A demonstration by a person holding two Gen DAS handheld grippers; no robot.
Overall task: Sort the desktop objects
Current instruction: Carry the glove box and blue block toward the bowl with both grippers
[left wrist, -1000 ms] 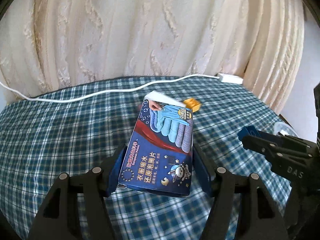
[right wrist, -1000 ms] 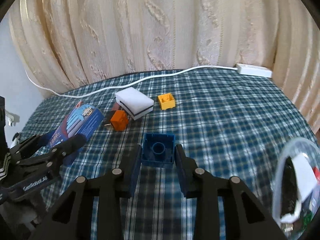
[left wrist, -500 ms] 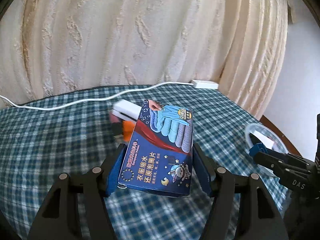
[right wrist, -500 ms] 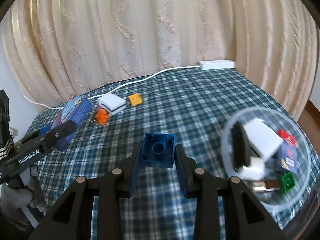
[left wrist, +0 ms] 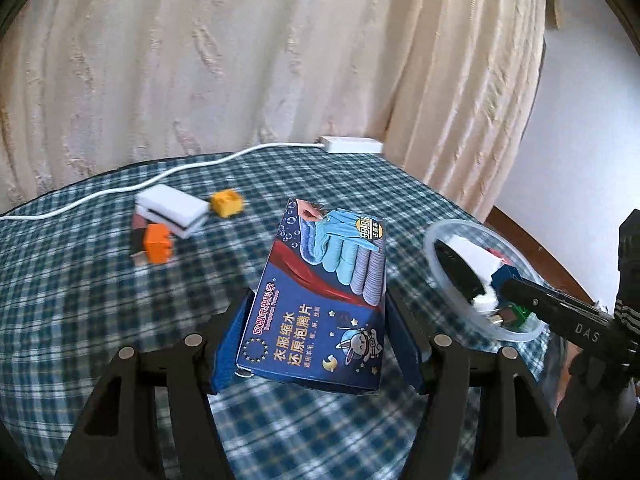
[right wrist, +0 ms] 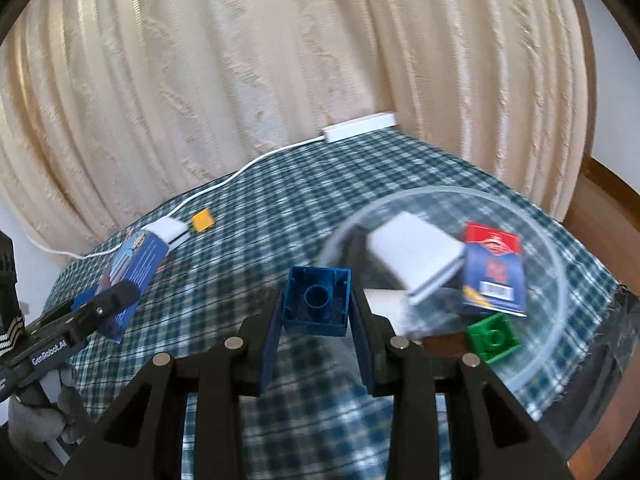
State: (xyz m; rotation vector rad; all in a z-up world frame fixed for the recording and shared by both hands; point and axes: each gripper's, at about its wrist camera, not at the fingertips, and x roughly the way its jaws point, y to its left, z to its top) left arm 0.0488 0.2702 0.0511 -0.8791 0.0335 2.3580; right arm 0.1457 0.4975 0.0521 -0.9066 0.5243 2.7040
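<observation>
My left gripper (left wrist: 320,340) is shut on a dark blue printed box (left wrist: 324,296) and holds it above the checked tablecloth. My right gripper (right wrist: 316,320) is shut on a blue hollow brick (right wrist: 316,300), held at the left rim of a clear round bowl (right wrist: 560,276). The bowl holds a white block (right wrist: 416,256), a red and blue packet (right wrist: 494,276), a green brick (right wrist: 494,338) and a black item. In the left wrist view the bowl (left wrist: 434,256) sits at the right, with the right gripper (left wrist: 520,288) over it.
On the cloth at the far left lie a white sponge block (left wrist: 172,210), an orange brick (left wrist: 158,244) and a yellow brick (left wrist: 227,203). A white cable (left wrist: 192,164) runs to a power strip (left wrist: 352,144) at the curtain. The table edge falls away at the right.
Both grippers have swung right toward the bowl with their loads. The blue brick now sits at the bowl's rim, and the bowl looms larger in both views.
</observation>
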